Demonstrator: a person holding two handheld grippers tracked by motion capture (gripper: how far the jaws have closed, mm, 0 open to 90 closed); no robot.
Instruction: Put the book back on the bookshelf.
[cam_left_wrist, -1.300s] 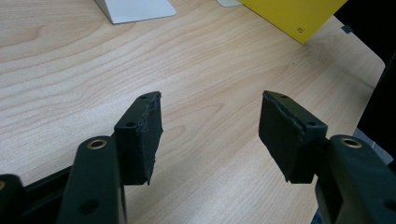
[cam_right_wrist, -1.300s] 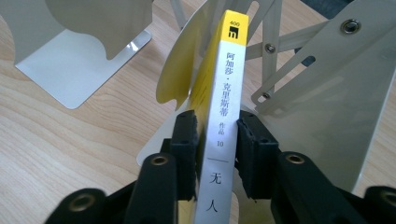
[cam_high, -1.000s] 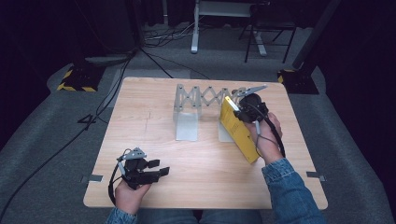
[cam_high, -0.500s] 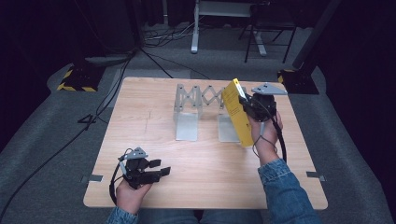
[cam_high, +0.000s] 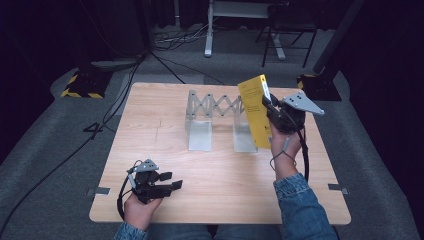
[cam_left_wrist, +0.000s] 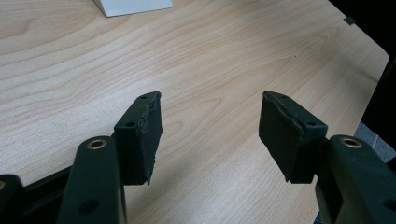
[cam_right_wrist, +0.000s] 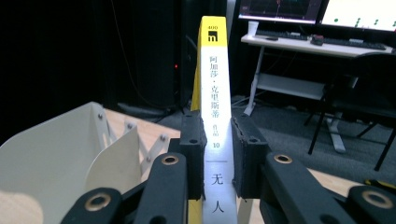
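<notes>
Gripping a yellow book (cam_high: 255, 111) by its spine, the right claw (cam_high: 270, 107) holds it upright and lifted above the far right part of the wooden bench (cam_high: 220, 165). In the right gripper view, both black pads press on the white spine of the book (cam_right_wrist: 214, 100), which rises straight up between them and carries dark printed characters under a yellow top band. The book hangs just beside the right end of an expanding metal book rack (cam_high: 216, 117), which stands near the far edge of the bench with two pale upright plates joined by a scissor lattice. Whether the book's lower corner touches the rack is hard to tell from above. The cream plates of the rack (cam_right_wrist: 65, 149) show at the left of the right gripper view. The left claw (cam_high: 167, 182) rests low at the near left of the bench, well apart from the book, its jaws spread with nothing between them; its pads (cam_left_wrist: 144, 135) hover over bare wood.
</notes>
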